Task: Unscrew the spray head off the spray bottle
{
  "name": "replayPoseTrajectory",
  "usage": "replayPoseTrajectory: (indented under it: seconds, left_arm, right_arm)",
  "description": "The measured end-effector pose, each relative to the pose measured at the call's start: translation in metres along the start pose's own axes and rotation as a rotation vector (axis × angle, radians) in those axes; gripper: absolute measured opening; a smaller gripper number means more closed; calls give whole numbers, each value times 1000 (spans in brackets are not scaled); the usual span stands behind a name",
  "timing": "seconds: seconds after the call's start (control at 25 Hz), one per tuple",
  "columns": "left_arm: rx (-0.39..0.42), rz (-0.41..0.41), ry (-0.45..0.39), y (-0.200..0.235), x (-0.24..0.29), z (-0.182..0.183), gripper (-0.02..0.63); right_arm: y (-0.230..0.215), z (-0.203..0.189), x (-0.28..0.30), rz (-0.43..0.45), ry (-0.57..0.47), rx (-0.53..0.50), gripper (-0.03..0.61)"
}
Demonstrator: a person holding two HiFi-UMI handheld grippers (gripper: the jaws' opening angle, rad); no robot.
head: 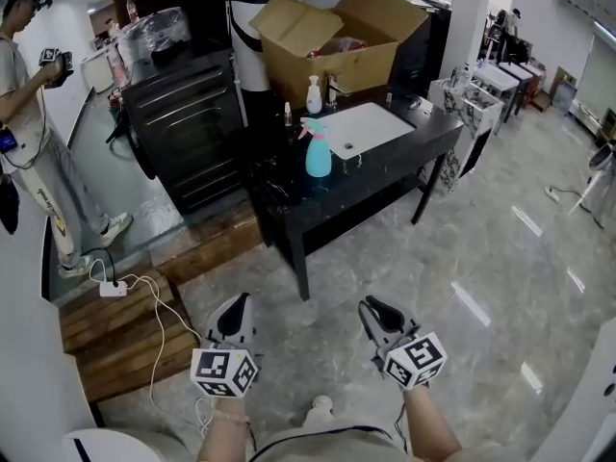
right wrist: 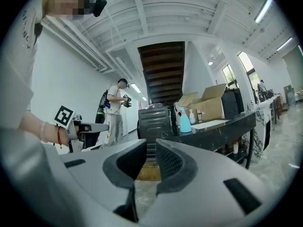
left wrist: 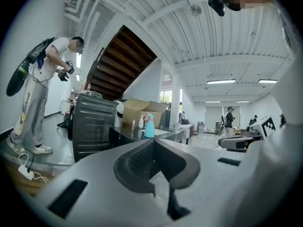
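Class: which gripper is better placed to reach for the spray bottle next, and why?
Right, marginally: the right gripper is slightly open and empty, the left gripper shut; both are far from the spray bottle.

A cardboard box (head: 332,61) stands near the white sink (head: 375,123).

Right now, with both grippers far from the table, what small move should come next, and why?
Probably step closer to the black table: the spray bottle stands upright there, spray head on, well beyond the left gripper and right gripper, and neither holds anything.
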State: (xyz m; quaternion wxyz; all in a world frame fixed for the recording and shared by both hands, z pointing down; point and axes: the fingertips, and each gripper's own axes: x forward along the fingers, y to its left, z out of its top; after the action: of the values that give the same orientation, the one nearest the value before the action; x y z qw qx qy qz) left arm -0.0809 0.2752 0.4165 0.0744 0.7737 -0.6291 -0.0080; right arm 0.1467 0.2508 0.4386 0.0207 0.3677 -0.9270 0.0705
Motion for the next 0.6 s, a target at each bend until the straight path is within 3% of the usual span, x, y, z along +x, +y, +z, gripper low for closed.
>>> replayPoseTrajectory:
  seconds: [0.6]
  left_arm:
    - [-8,-41,23,-7,69,-9,5]
  right_arm:
    - [-47,3,26,-11,7,17,107]
